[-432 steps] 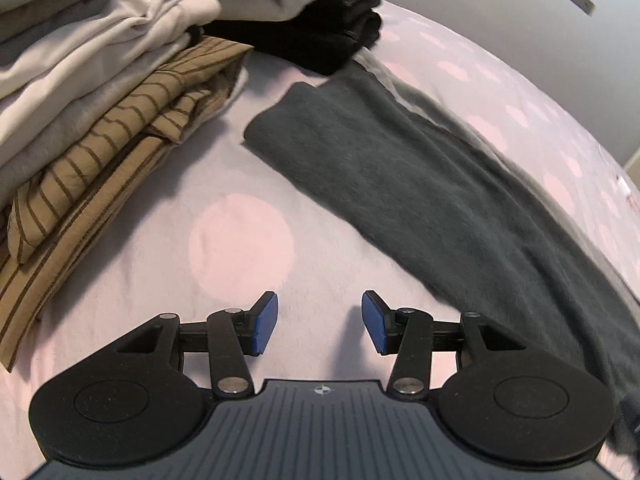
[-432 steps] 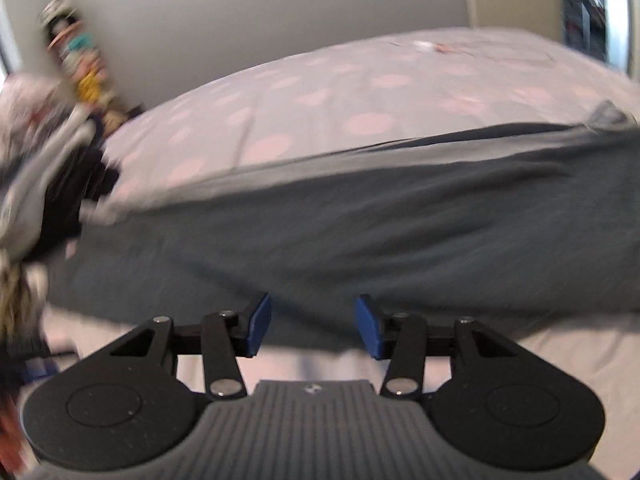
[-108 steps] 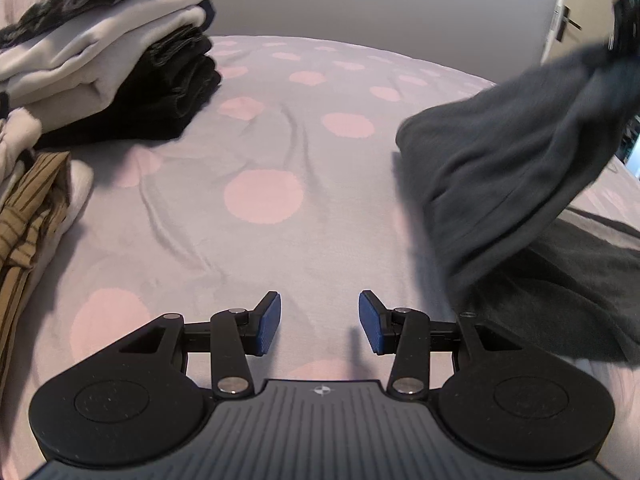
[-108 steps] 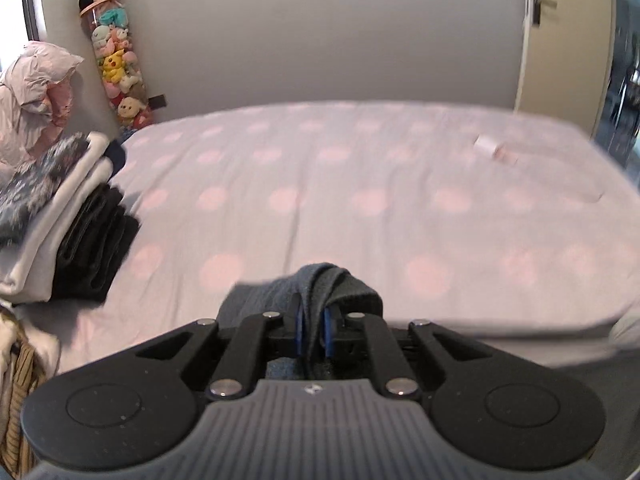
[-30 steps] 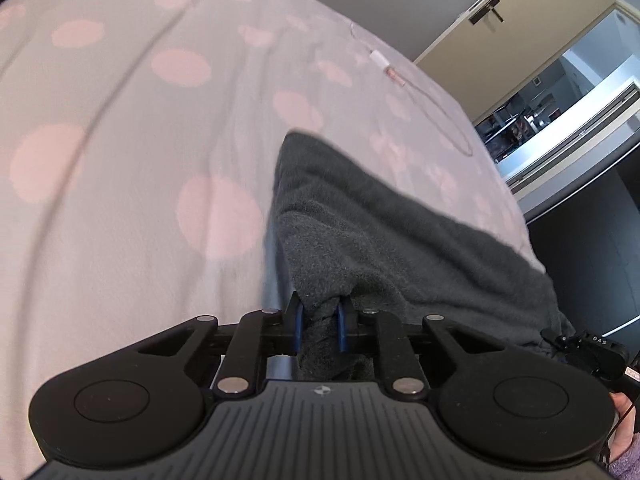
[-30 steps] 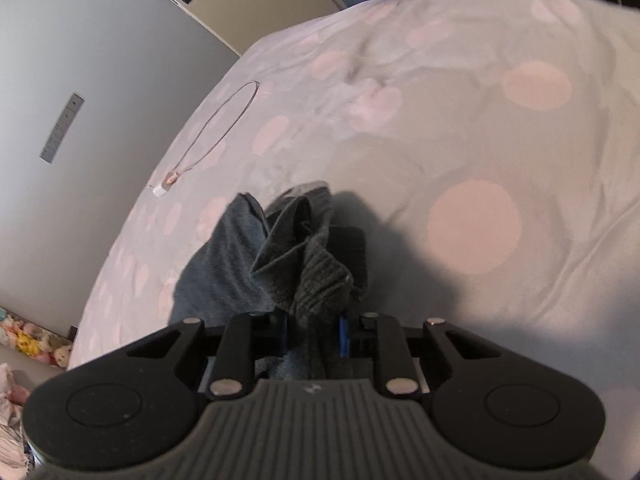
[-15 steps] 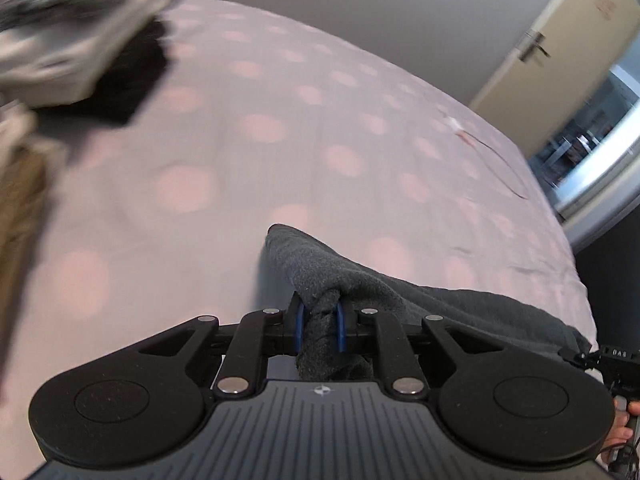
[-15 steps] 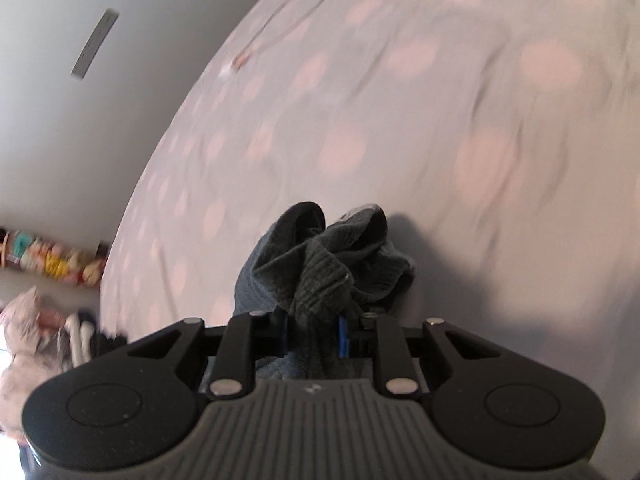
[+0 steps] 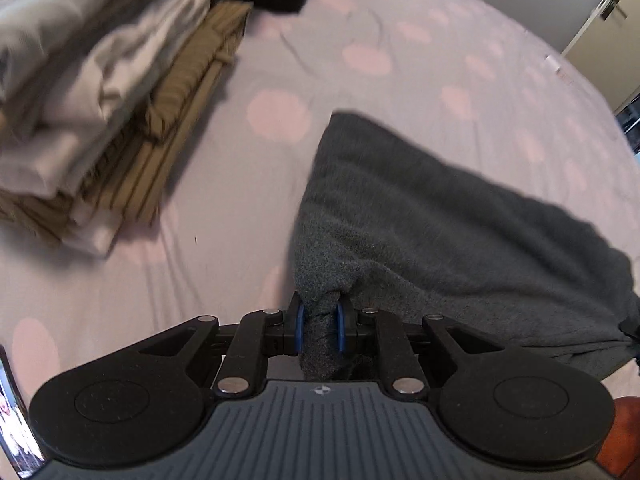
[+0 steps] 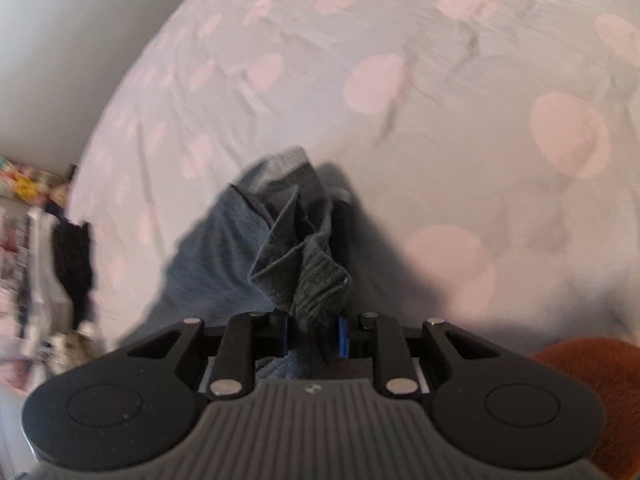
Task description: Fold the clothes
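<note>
A dark grey knitted garment (image 9: 440,216) hangs doubled over the bed, stretched between both grippers. My left gripper (image 9: 319,322) is shut on one bunched end of it, the blue pads pressing the cloth. In the right wrist view my right gripper (image 10: 313,330) is shut on the other end of the grey garment (image 10: 296,248), where a ribbed hem sticks up in crumpled folds. Both grippers point steeply down at the bedsheet (image 9: 420,64).
A stack of folded clothes (image 9: 92,92), white over brown-striped over black, lies at the left on the grey sheet with pink dots (image 10: 460,92). A door (image 9: 600,20) is at the far right. An orange-brown object (image 10: 592,368) shows at the lower right.
Both grippers have swung across the bed with the grey garment still clamped; the clothes stack has come close on the left in the left wrist view, and the view tilted further down.
</note>
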Demonstrator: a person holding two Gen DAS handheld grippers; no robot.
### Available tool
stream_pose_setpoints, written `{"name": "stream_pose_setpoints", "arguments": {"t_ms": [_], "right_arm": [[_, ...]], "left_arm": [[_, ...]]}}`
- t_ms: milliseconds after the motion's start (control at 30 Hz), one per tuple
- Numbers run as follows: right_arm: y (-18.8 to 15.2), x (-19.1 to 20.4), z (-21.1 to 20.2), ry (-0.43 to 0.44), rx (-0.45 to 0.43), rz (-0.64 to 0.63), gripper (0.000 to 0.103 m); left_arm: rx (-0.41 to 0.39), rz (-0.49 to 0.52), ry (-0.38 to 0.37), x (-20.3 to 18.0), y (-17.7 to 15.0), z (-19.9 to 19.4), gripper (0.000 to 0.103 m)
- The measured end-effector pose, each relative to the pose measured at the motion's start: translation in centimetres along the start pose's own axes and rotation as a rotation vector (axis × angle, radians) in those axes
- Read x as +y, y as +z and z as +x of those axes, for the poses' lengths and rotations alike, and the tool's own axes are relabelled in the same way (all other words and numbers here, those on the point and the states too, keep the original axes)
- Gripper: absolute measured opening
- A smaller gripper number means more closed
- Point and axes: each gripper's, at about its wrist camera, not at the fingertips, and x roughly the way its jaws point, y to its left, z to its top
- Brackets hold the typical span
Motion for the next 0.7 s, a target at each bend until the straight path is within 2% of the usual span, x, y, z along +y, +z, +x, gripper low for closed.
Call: {"name": "stream_pose_setpoints", "arguments": {"t_ms": [67,133,200,300,333,433,467,600,700], "right_arm": [[-0.9,-0.1,0.7,-0.048,-0.003,-0.037,0.025],[-1.2,-0.2,1.2,-0.071,-0.006,-0.068,0.031],[-1.5,-0.7,1.0,-0.049,-0.025,-0.102,0.039],[-1.9,-1.3,0.8,-0.015,-0.055,-0.154,0.041],[-2.3,-1.4,0.6,-0.004,-0.073,-0.173,0.043],[-3.2,-1.2,-1.1,0.008,-0.155,-0.235,0.044],[-3.6,-1.2,-1.6,0.016,-0.193,-0.256,0.044],[-4.8,-0.2,-3.8,0.05,-0.363,-0.355,0.044],[-4.5,2.4,-3.4,0.013,-0.414,-0.478,0.044]], "left_arm": [[-0.003,-0.008,0.034,-0.1,-0.9,0.5,0.019],[-0.03,0.001,0.068,-0.6,-1.6,0.8,0.021],[-0.053,0.015,0.082,-0.9,-2.1,0.7,0.022],[-0.091,0.008,0.074,-0.6,-2.6,0.2,0.026],[-0.113,-0.004,0.067,-0.3,-2.6,-0.1,0.032],[-0.207,-0.037,0.061,0.2,-3.0,-1.8,0.046],[-0.242,-0.04,0.06,0.2,-3.2,-2.4,0.048],[-0.322,0.03,0.054,-1.6,-2.6,-3.6,0.048],[-0.321,0.12,0.075,-4.0,-1.3,-3.1,0.048]]}}
